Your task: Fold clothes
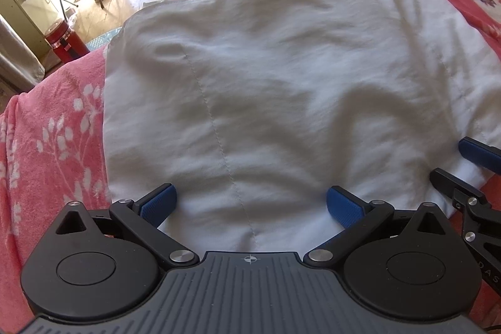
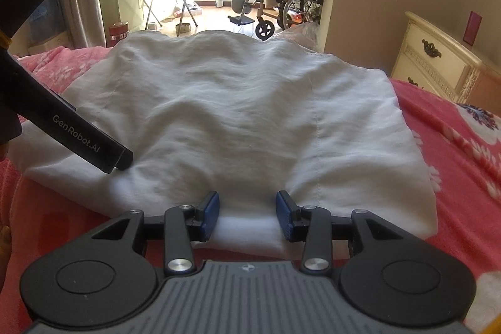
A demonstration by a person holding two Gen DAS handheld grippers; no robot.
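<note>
Ahead of the left tongs (image 1: pixel 250 205) lies a white garment (image 1: pixel 281 68) of thin, matt, wrinkled cloth with stitched seams. Beneath it, the pink blanket (image 1: pixel 47 130) looks fleecy and soft. The right tongs (image 2: pixel 247 215) are matt black plastic with ribbed blue pads (image 2: pixel 210 210) and shiny metal rivets.

A white, thin woven cotton garment (image 1: pixel 281 89) lies spread flat across the middle of both frames, filling most of the left wrist view from its lower centre to the upper right. Soft wrinkles and shallow ridges cross its surface. A straight stitched seam runs from the upper left of the cloth down toward the lower centre, and a second seam shows near the right side. In the right wrist view the near edge (image 2: pixel 247 227) is doubled over into a thicker, brighter band at lower centre.
</note>
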